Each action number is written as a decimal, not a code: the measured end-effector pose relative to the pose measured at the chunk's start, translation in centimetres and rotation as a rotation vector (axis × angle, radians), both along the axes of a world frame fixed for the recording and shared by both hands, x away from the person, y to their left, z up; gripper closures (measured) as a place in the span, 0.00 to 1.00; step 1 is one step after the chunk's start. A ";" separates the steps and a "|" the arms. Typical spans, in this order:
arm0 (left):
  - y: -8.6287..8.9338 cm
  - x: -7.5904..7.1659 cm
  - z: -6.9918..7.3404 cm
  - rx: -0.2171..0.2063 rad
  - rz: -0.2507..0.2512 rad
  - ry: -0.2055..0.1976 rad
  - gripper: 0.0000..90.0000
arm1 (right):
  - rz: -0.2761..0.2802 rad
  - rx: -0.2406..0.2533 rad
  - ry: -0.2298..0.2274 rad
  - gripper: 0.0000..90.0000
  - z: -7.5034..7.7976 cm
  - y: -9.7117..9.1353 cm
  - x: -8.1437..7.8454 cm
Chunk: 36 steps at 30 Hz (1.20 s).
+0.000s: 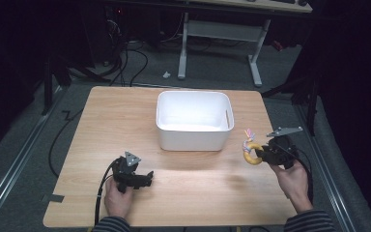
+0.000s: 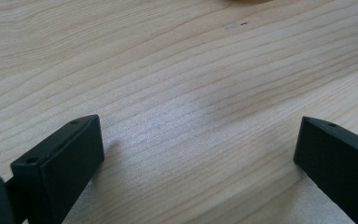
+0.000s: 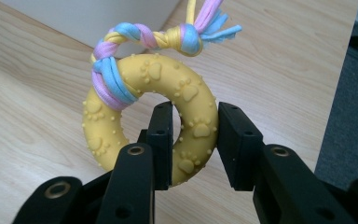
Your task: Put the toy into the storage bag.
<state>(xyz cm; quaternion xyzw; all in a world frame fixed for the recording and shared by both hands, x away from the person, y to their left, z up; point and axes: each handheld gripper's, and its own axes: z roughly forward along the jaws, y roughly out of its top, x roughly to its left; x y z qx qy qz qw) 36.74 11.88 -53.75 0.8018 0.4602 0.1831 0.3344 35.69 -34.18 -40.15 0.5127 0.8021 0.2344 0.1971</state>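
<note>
Right gripper view: I'm clamping the right hand-held gripper (image 3: 195, 140) on the ring (image 3: 151, 116) near the tabletop's (image 1: 198, 193) right edge, keeping it squeezed toward the bin (image 1: 193, 137); left hand-held gripper (image 2: 196, 158) is idling, jaws apart.

A lab or workshop: a wooden table (image 1: 183, 193) on grey carpet, cables (image 1: 125, 63) trailing over the floor, a desk frame (image 1: 220, 46) behind, dark surroundings.

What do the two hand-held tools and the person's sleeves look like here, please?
Both tools, left and right, are black with blocky rectangular jaws, round screw holes and a grey three-cornered plate on top. A black cable trails from the left one. The sleeves are dark with thin stripes.
</note>
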 end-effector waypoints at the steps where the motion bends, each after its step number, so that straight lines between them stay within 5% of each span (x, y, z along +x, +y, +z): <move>1: 0.0 0.0 0.0 0.000 0.000 0.000 0.02 | 0.006 0.003 -0.006 0.75 0.3 0.2 -0.1; 11: 0.0 0.0 0.0 -0.001 -0.002 0.000 0.02 | 0.074 0.005 -0.068 0.75 3.0 2.2 -1.2; 22: 0.0 0.0 0.0 0.000 -0.004 0.000 0.02 | 0.140 0.041 -0.096 0.75 5.6 3.9 -0.6; 36: 0.0 0.0 0.0 0.001 -0.006 0.000 0.02 | 0.175 0.020 -0.069 0.75 7.6 6.2 2.4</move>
